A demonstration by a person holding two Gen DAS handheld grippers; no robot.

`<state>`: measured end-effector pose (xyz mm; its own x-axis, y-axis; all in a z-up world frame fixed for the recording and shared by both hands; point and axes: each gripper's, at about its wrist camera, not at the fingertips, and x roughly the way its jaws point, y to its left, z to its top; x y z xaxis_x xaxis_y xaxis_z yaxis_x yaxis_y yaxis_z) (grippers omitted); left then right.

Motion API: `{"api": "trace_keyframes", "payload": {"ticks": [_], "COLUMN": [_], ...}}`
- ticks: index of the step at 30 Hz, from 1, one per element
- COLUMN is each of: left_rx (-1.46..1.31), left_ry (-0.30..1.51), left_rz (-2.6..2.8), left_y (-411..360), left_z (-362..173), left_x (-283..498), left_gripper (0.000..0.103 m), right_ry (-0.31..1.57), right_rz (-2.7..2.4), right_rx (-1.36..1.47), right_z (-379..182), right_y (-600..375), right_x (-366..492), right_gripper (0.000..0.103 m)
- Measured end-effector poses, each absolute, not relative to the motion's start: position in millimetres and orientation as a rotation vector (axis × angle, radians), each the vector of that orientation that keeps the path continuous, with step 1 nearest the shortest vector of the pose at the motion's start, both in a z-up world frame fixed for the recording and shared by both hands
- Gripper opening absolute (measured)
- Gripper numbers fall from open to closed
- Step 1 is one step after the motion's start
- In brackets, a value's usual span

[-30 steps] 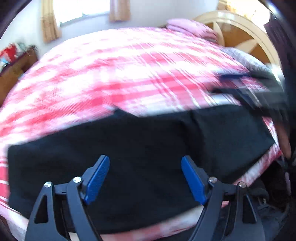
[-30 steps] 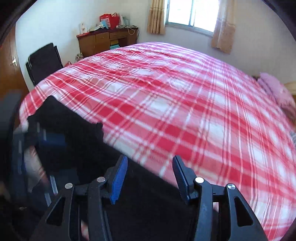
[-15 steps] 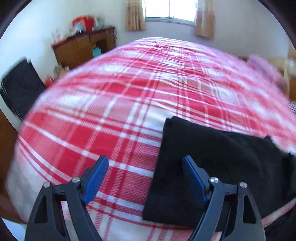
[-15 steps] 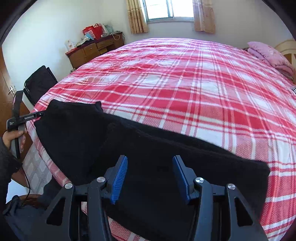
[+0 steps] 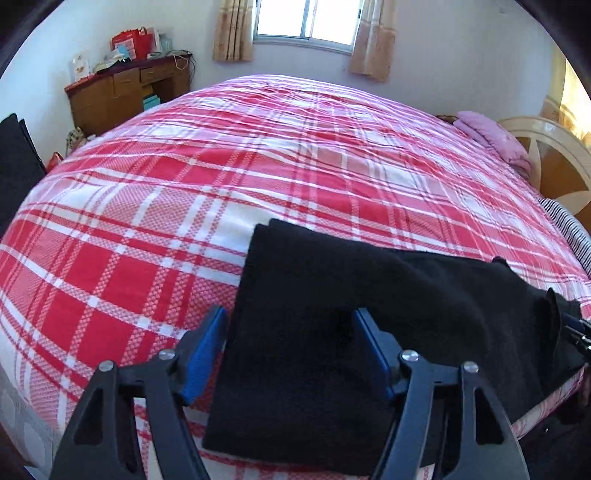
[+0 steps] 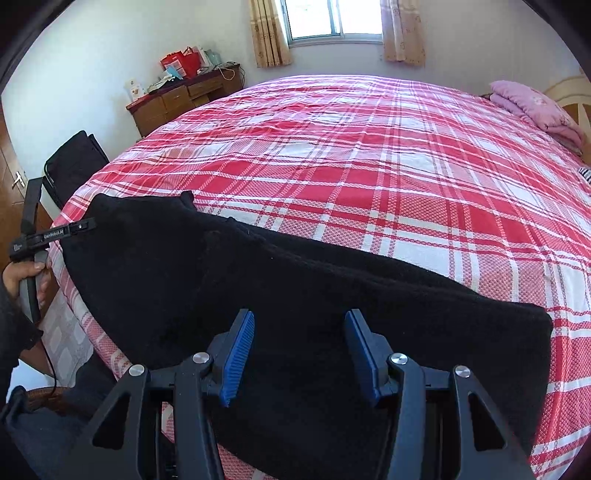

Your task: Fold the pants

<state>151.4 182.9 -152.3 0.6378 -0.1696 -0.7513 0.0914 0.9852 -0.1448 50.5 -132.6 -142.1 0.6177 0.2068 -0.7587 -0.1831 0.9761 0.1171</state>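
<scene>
While both jaws stand released, pants (image 5: 332, 332) lie along the bed's (image 5: 258, 166) near edge, long axis crosswise. Left hand-held gripper (image 5: 288, 354) straddles one end; right hand-held gripper (image 6: 299, 347) hovers mid-length. Left sits nearer that end.

Left wrist view: low, close over the near edge of the bed (image 5: 258, 177), facing the window (image 5: 306, 18). Right wrist view: same edge, further right, same heading. Shared: black pants (image 5: 314, 332), plaid cover, window.
</scene>
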Motion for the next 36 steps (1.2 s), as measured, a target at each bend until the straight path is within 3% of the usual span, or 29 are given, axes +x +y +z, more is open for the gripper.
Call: {"api": "trace_keyframes", "payload": {"ticks": [5,8,10,13,23,36], "left_rx": [-0.161,-0.131,-0.170,-0.286,-0.423,-0.462], "left_ry": [0.885,0.893,0.899,0.919,0.908,0.768], "left_rz": [-0.188,-0.178,-0.189,-0.240,-0.299,-0.490], "left_y": [193,192,197,210,219,178], "left_z": [-150,-149,-147,-148,-142,-71], "left_x": [156,156,156,159,156,137], "left_gripper": [0.070,0.062,0.039,0.026,0.019,0.018], "right_ry": [0.863,0.860,0.857,0.854,0.834,0.766], "right_rz": [0.225,0.229,0.232,0.233,0.237,0.143], "right_rx": [0.011,0.020,0.025,0.027,0.040,0.223], "right_z": [-144,-144,-144,-144,-141,-115], "right_y": [-131,-132,-133,-133,-137,-184], "right_x": [49,49,48,48,46,39], "right_gripper": [0.055,0.056,0.056,0.056,0.056,0.056]}}
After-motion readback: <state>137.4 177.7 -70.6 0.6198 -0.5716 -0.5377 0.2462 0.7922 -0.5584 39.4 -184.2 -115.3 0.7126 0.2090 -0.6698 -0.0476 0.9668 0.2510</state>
